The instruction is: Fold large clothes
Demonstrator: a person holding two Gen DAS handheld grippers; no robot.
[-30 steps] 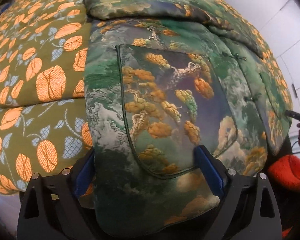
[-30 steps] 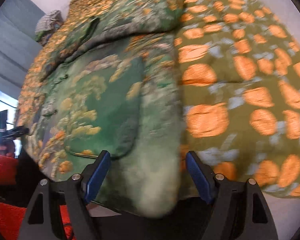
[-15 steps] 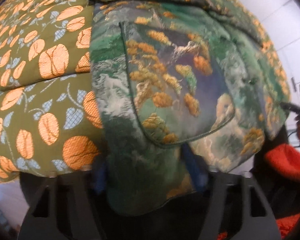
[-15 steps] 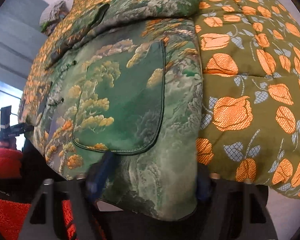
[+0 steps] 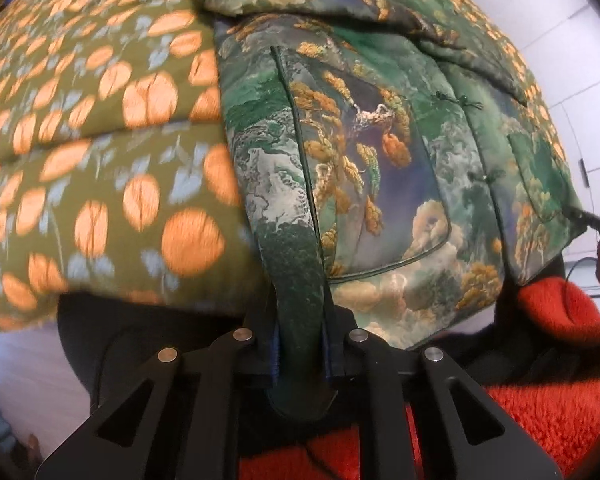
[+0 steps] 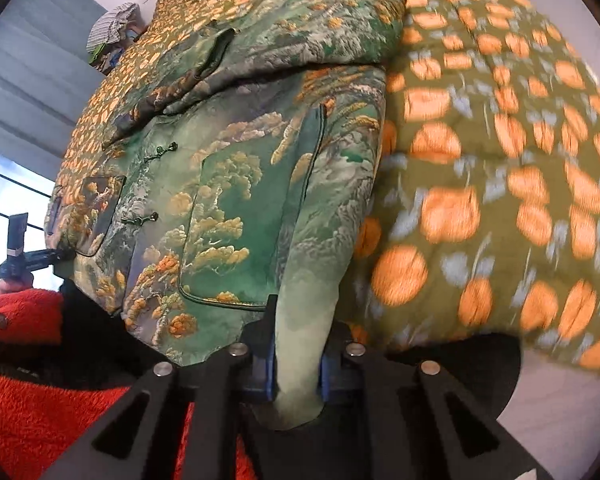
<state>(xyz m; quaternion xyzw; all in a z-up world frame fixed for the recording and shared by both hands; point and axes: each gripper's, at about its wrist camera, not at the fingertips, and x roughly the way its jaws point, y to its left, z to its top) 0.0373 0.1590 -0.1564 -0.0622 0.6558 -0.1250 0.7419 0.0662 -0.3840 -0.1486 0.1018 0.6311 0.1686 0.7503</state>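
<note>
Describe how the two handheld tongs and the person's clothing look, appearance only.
The left tongs and right tongs look alike: matte black angular frames with triangular cut-outs, round silver rivets at the linkage joints, and blue pads lining the fingers. The person wears a fuzzy red-orange fleece garment. No markings can be made out on either tool.

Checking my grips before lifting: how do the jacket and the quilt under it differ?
The jacket is green brocade with a landscape print, pockets and knot buttons; the quilt is olive with orange fruit. The jacket's hem is pinched in the left tool and the right tool; the quilt is ungripped. Both look padded.
</note>
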